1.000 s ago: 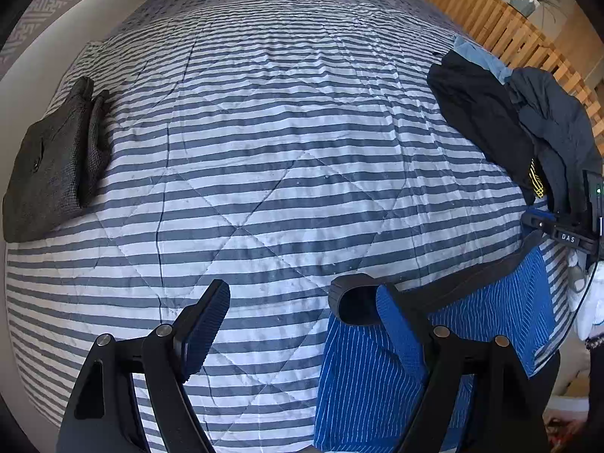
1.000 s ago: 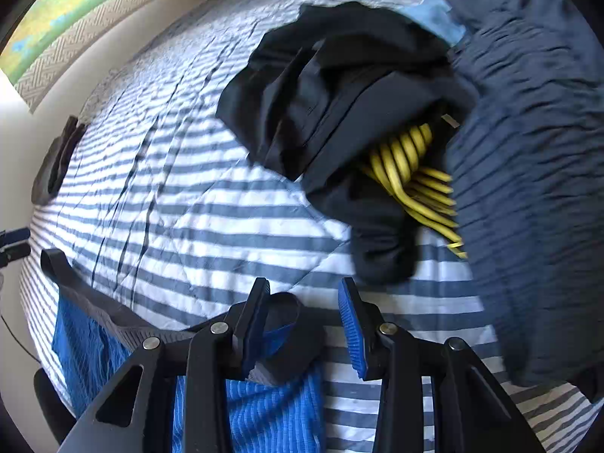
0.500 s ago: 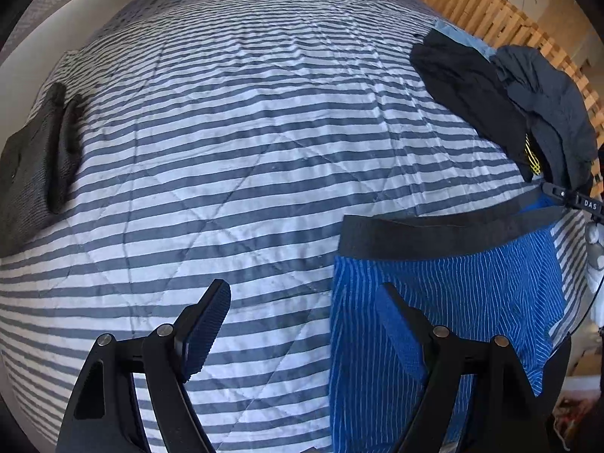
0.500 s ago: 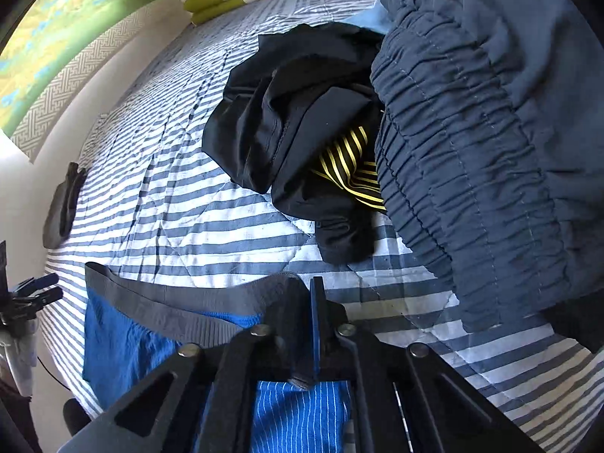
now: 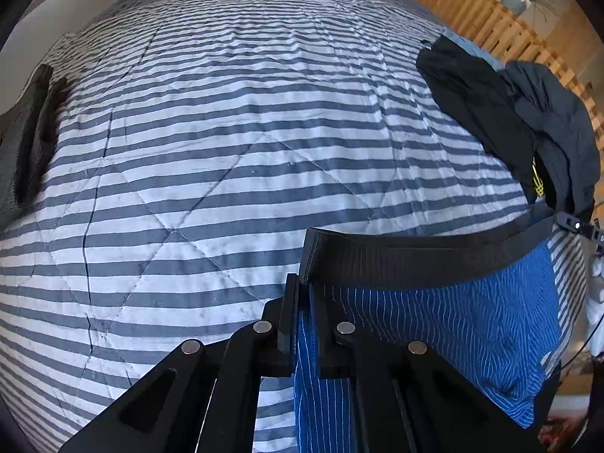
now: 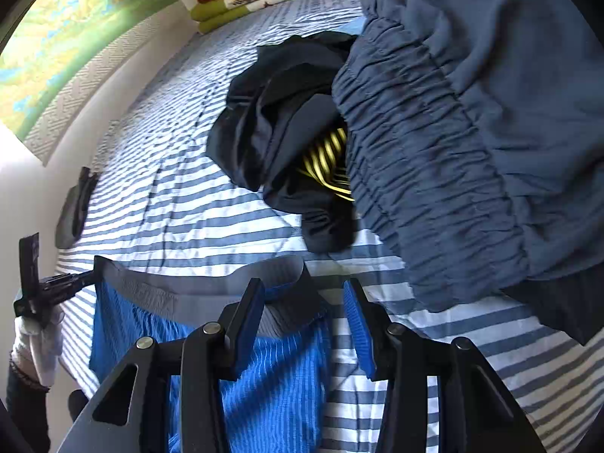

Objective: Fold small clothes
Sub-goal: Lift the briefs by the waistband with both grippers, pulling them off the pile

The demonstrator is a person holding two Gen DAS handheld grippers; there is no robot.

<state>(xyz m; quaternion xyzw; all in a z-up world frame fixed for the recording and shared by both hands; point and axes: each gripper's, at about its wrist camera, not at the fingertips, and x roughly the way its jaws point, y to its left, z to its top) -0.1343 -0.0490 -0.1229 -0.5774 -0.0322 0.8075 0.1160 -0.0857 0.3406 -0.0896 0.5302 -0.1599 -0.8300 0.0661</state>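
Striped quilt point(image 5: 211, 173) covered the whole bed, and the blue striped underwear point(image 5: 453, 324) lay flat at its near edge. Left gripper point(image 5: 305, 324) was clamped on the garment's left side just below the dark waistband point(image 5: 396, 260). Right gripper point(image 6: 304, 324) stood with its pads apart over the waistband's opposite corner, gripping nothing. Beyond the underwear sat a pile of dark clothes point(image 6: 287, 132) beside a gathered navy garment point(image 6: 472, 143); far left of it, a folded grey item point(image 5: 19, 143). The garment looked spread and ready for folding. Next, the right side probably needed pinching before one edge was carried across the middle.
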